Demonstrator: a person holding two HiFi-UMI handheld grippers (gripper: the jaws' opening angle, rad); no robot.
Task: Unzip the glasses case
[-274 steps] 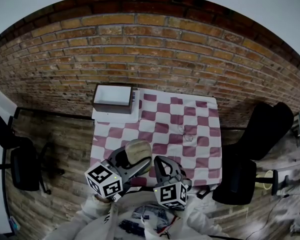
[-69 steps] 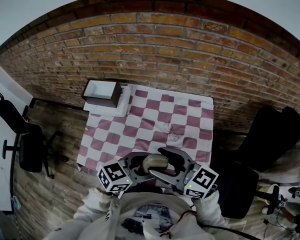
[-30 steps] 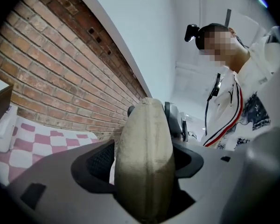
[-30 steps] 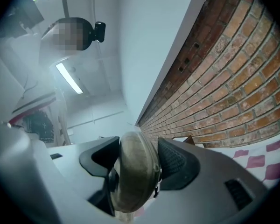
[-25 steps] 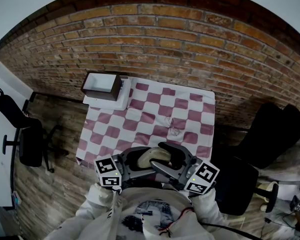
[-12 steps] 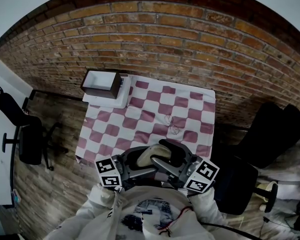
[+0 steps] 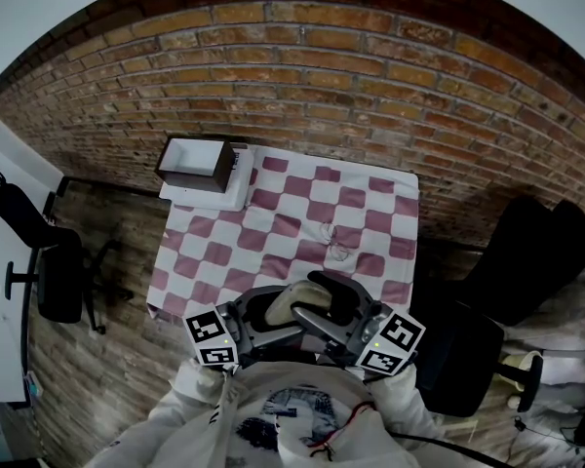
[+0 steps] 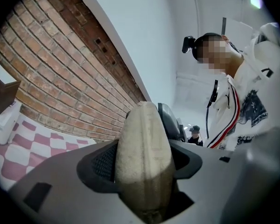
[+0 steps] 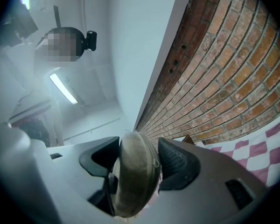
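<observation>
A beige oval glasses case (image 7: 299, 302) is held in the air over the near edge of the table, close to the person's chest. In the head view my left gripper (image 7: 269, 312) holds its left end and my right gripper (image 7: 330, 298) its right end. The left gripper view has the case (image 8: 143, 167) standing on edge, with both dark pads pressed on its sides. In the right gripper view the case (image 9: 136, 181) fills the gap between the pads, its zip seam facing the right-hand pad (image 9: 175, 164). I cannot make out the zip pull.
A table with a red and white chequered cloth (image 7: 273, 232) stands against a brick wall. A brown box with a white inside (image 7: 196, 164) sits at its far left corner and a pair of wire glasses (image 7: 333, 244) lies mid-cloth. Black chairs (image 7: 49, 281) (image 7: 522, 261) flank the table.
Eleven seconds ago only the left gripper held the case and the right hung beside it; now both hold it. Over the last second the pair has barely shifted.
</observation>
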